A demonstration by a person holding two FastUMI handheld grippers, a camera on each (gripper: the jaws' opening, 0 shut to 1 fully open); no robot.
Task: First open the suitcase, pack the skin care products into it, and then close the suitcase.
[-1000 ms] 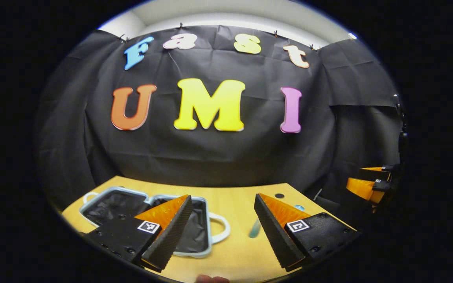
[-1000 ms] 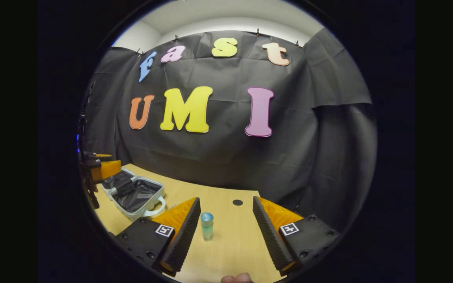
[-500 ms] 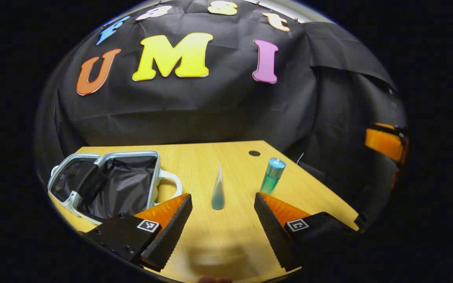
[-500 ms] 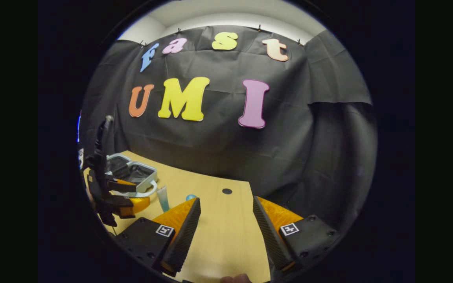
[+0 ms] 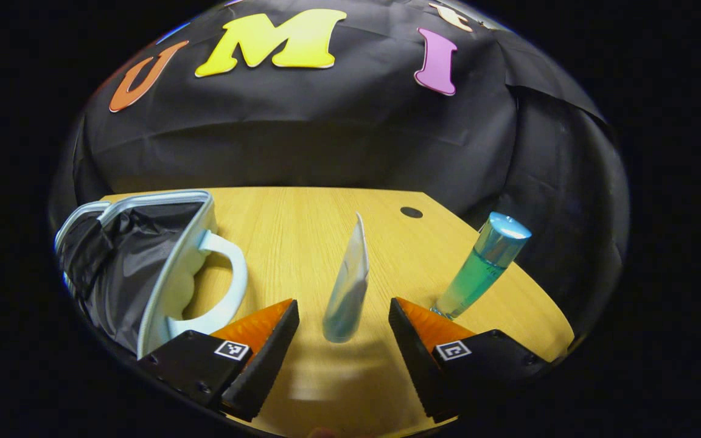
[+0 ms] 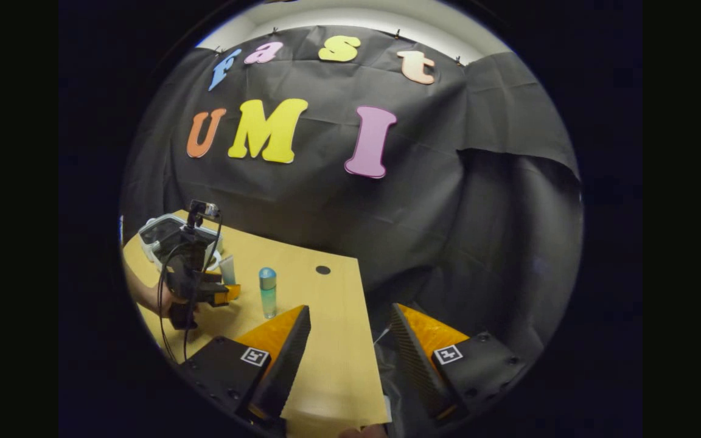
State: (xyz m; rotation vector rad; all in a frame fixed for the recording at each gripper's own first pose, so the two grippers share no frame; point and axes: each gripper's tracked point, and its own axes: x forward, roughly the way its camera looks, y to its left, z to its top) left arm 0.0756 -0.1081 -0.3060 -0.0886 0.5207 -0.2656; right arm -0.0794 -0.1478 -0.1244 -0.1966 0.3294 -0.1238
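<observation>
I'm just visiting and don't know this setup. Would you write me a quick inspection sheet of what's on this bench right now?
Surface: wooden table, with a small dark round hole.
Job's things: suitcase lying open, dark lining showing; tube standing on its cap; bottle upright, beside the tube.
Clutter: nothing seen.
Grippers: left gripper open, its fingers either side of the tube, not touching; right gripper open, over the table's edge, holding nothing.
Cables: black cable hanging from the left gripper, seen in the right gripper view.
Surroundings: black cloth wall; a hand holds the left gripper.

No readable text on any object.
</observation>
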